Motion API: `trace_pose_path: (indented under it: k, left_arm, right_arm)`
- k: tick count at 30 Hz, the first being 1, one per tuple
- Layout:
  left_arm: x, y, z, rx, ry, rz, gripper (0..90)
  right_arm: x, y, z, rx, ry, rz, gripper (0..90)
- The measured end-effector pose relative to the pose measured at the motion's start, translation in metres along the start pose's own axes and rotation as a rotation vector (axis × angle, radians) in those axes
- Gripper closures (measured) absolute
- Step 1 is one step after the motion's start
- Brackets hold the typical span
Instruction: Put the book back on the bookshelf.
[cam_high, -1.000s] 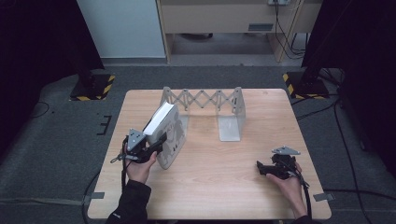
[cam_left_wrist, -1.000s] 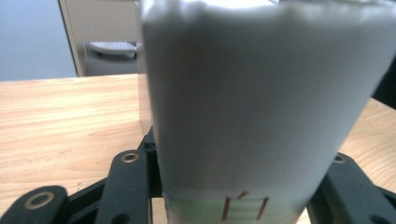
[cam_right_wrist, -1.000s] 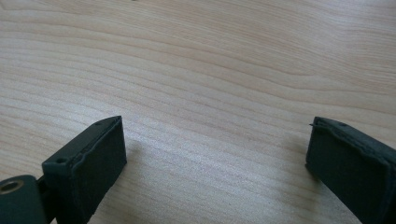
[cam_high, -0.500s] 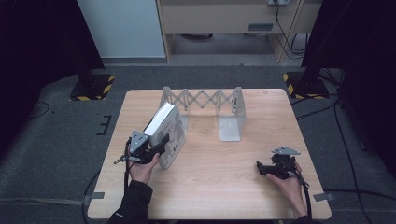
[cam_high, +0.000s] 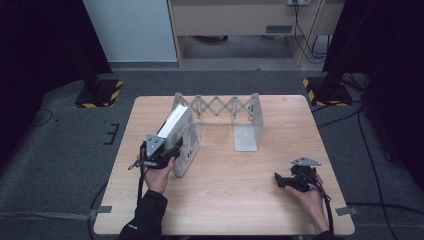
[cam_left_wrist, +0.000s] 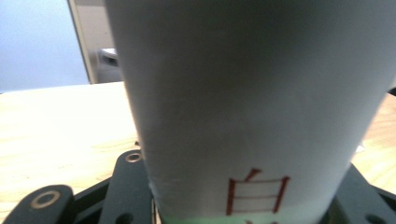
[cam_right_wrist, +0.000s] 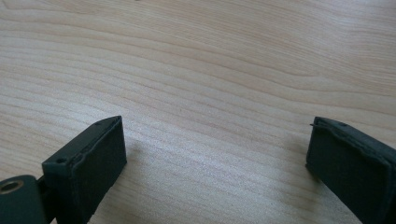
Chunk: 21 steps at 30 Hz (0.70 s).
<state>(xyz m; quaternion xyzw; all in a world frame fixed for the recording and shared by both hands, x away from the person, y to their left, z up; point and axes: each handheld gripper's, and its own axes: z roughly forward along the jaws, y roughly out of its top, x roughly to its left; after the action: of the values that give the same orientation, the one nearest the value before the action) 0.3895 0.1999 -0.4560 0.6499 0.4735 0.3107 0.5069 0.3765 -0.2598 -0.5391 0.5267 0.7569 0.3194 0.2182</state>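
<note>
One red Chinese character, 白, stands on the white spine of the book (cam_left_wrist: 252, 107), near its lower end. Print on the book's cover is too small to read.

Setting: laboratory or recording studio. Evidence: one bare wooden table (cam_high: 225, 210) on grey carpet, black curtains on both sides, stand bases with yellow-black hazard tape (cam_high: 98, 93). Cables (cam_high: 305, 20) hang at a wooden desk behind.

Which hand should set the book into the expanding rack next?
Left. The left gripper is clamped on the book, tilted beside the rack. The right gripper rests open on the table.
</note>
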Motion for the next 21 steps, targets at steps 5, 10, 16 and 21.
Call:
trace_pose_path:
  k: [5,10,16,21]
  left_arm:
    - [0.003,0.001,0.006,-0.004,0.015,-0.015,51.8]
    - [0.001,0.003,0.012,-0.004,0.024,-0.017,51.6]
    - [-0.003,0.005,0.022,-0.007,0.046,-0.005,51.5]
    - [-0.008,0.005,0.029,-0.015,0.047,0.008,51.0]
  right_arm:
    - [0.0,0.0,0.0,0.0,0.0,0.0,5.2]
    - [0.0,0.0,0.0,0.0,0.0,0.0,5.2]
    - [0.0,0.0,0.0,0.002,0.002,-0.003,5.2]
    - [0.0,0.001,0.0,0.003,0.003,-0.001,5.2]
